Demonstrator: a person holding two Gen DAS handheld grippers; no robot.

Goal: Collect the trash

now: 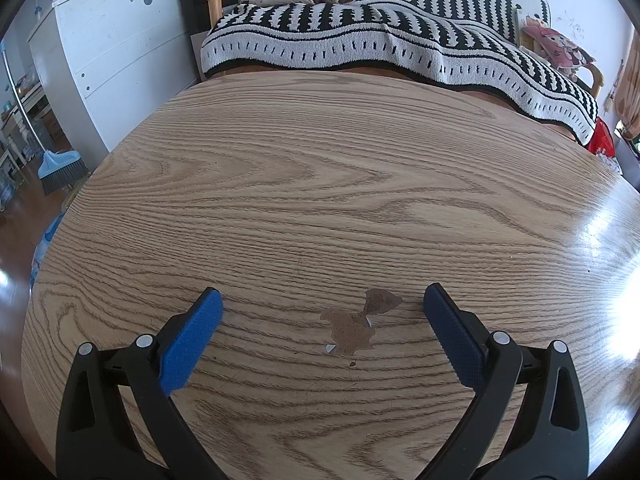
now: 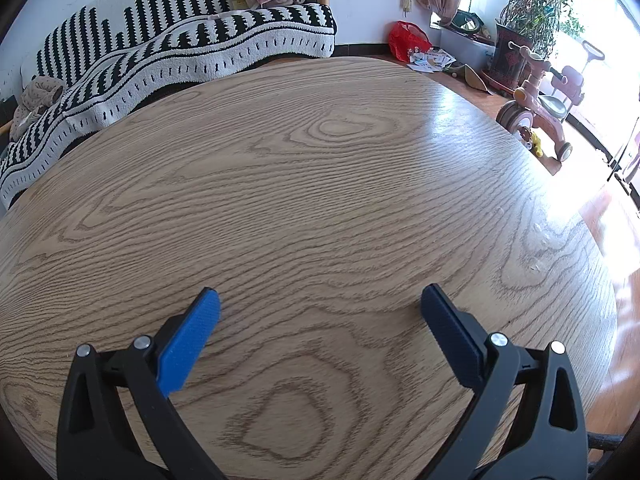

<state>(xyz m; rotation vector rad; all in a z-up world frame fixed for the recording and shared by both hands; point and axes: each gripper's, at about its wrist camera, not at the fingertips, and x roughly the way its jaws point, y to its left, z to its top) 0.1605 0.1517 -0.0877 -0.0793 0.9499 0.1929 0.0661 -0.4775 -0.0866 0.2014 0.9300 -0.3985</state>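
Wood-grain round surface (image 1: 320, 184) shows no trash to collect, so the released left claw (image 1: 323, 300) and released right claw (image 2: 320, 298) risk scraping its worn brown patch (image 1: 352, 326) instead.

Both grippers' fingers (image 1: 192, 344) (image 2: 188, 344) wide apart

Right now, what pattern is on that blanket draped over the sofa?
Black and white stripes with a wavy border, on the blanket; the left wrist view shows it best.

right gripper (image 2: 320, 300) spread wide over bare wooden table (image 2: 320, 168) (striped sofa (image 2: 180, 44) behind).
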